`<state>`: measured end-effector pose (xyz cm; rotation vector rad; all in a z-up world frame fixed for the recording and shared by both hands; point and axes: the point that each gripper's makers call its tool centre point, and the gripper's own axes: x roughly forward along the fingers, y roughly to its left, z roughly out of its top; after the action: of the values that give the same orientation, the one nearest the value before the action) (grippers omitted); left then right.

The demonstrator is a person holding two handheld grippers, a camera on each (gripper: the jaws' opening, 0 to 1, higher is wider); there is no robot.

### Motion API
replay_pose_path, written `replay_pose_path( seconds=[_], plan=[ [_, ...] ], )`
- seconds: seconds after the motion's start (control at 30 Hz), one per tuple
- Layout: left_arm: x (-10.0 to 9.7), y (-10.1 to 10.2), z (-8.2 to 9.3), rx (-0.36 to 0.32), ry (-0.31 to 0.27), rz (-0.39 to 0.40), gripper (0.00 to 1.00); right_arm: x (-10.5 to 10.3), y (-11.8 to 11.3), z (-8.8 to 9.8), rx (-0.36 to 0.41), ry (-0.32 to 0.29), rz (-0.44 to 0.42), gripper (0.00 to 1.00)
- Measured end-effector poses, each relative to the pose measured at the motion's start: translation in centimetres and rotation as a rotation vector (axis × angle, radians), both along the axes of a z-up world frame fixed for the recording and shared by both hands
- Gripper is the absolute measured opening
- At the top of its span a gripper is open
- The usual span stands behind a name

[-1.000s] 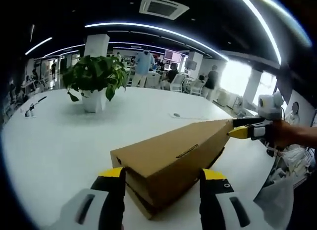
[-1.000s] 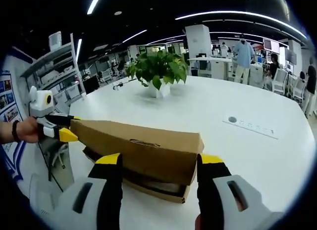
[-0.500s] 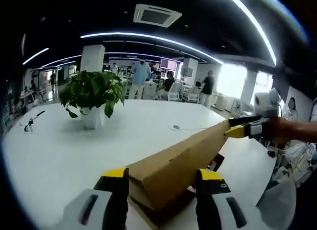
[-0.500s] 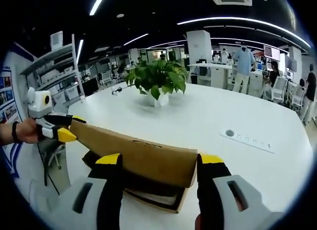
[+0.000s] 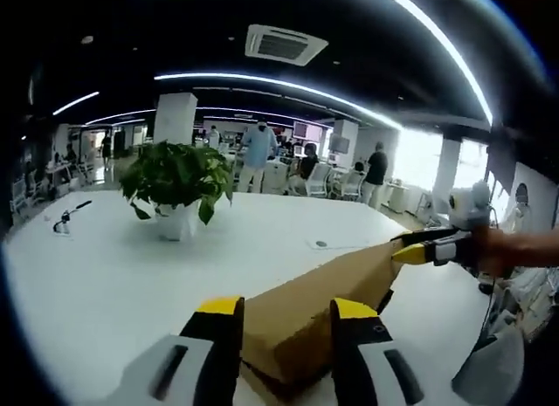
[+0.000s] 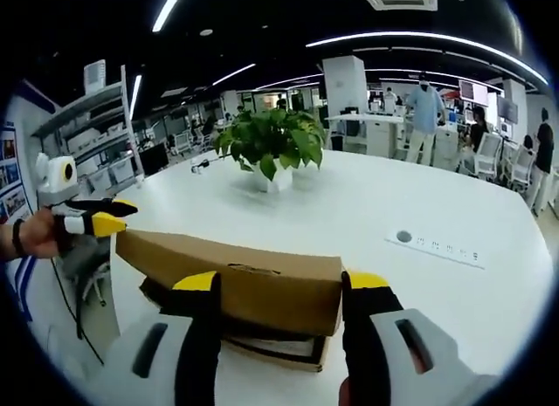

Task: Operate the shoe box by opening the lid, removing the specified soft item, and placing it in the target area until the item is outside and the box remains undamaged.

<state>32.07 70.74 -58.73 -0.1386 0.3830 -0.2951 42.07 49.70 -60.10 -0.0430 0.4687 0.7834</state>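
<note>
Brown cardboard shoe-box lid (image 6: 236,279): hovering lifted just above the darker box base (image 6: 262,343), both ends gripped, apparently so it rises level without tearing. Left gripper (image 5: 284,314) is clamping one end, fingers narrowed on cardboard; right gripper (image 6: 278,288) is bracketing the opposite end, contact likely though not certain. Box is sitting on the white round table (image 6: 419,284), nearer than the potted green plant (image 6: 271,144) beyond. Contents are hidden; the soft item cannot be made out.

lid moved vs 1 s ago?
Yes. The lid has risen off the box base: in the right gripper view the dark gap between them, barely there before, is now wide.
</note>
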Motion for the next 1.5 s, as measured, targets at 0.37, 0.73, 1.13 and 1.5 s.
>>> replay_pose_path(
  seconds=[0.37, 0.73, 1.13, 1.5],
  plan=[
    [-1.9, 0.2, -3.6, 0.151, 0.069, -0.014, 0.46, 1.1, 0.8, 1.9, 0.022, -0.015, -0.016, 0.51],
    [2.5, 0.2, -2.6, 0.222, 0.014, -0.015, 0.37, 1.6, 1.2, 2.9, 0.048, -0.015, -0.033, 0.51],
    [3.8, 2.2, -1.8, 0.200, 0.010, 0.053, 0.22, 1.9, 1.0, 4.1, 0.032, -0.066, 0.004, 0.46],
    [5.1, 3.5, -0.8, 0.151, 0.012, 0.104, 0.16, 1.6, 0.1, 3.0, -0.052, -0.083, 0.070, 0.46]
  ],
)
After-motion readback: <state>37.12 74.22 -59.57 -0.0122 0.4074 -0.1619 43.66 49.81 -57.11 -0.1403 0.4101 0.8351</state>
